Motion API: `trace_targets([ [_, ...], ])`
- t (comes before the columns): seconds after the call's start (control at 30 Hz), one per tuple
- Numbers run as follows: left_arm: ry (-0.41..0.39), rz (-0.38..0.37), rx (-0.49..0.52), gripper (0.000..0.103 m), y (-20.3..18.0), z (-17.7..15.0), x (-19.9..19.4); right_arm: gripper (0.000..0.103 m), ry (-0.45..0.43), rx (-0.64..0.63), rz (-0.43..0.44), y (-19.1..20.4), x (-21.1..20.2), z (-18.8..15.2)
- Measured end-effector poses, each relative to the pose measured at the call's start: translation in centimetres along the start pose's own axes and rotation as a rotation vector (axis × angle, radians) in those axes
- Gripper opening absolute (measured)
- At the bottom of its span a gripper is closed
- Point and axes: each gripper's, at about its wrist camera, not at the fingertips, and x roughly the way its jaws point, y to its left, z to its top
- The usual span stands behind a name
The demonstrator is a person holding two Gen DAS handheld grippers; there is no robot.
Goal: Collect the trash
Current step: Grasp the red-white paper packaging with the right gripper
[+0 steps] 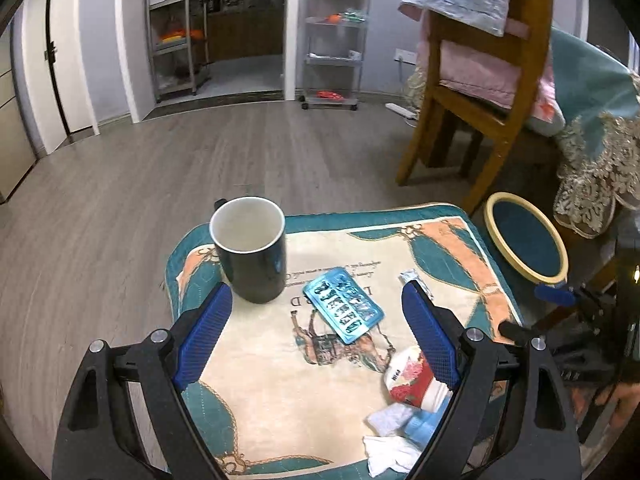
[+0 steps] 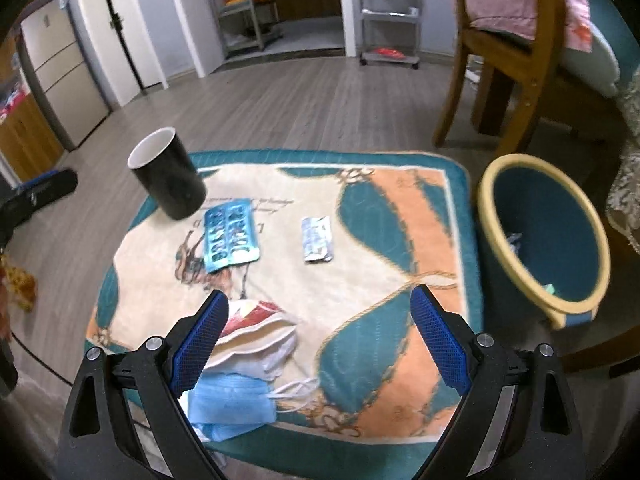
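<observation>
A patterned mat (image 1: 280,380) (image 2: 380,240) carries trash. A teal blister pack (image 1: 342,310) (image 2: 230,240) lies beside a dark mug (image 1: 252,248) (image 2: 168,178). A small silver wrapper (image 2: 317,239) (image 1: 412,280) lies mid-mat. A red-and-white crumpled bag (image 1: 408,376) (image 2: 260,328), a blue face mask (image 2: 232,404) (image 1: 420,424) and white tissue (image 1: 388,452) sit at the near edge. A teal bin with a yellow rim (image 2: 548,240) (image 1: 524,236) stands to the right. My left gripper (image 1: 316,332) is open above the mat. My right gripper (image 2: 320,340) is open and empty.
A wooden chair (image 1: 472,92) (image 2: 500,60) with pink cushions stands behind the bin. A lace-edged cloth (image 1: 600,152) hangs at the right. Metal shelving (image 1: 176,32) and a wheeled rack (image 1: 336,36) stand by the far wall. Grey wood floor (image 1: 160,168) surrounds the mat.
</observation>
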Motion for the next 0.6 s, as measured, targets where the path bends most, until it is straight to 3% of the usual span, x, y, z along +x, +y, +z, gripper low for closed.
trace_targets([
  [0.23,-0.003,-0.003,0.038,0.086,-1.6,0.0,0.1,0.092,0.117,0.055,0.055,1.2,4.0,-1.8],
  [0.53,0.015,0.013,0.139,0.086,-3.5,-0.4,1.1,0.092,0.201,0.146,0.074,2.6,7.1,-2.1],
  [0.57,0.018,0.017,0.151,0.086,-3.7,-0.4,1.3,0.090,0.204,0.146,0.074,2.7,7.3,-2.1],
  [0.6,0.019,0.017,0.154,0.086,-3.6,-0.4,1.3,0.080,0.208,0.148,0.075,2.8,7.5,-2.1],
])
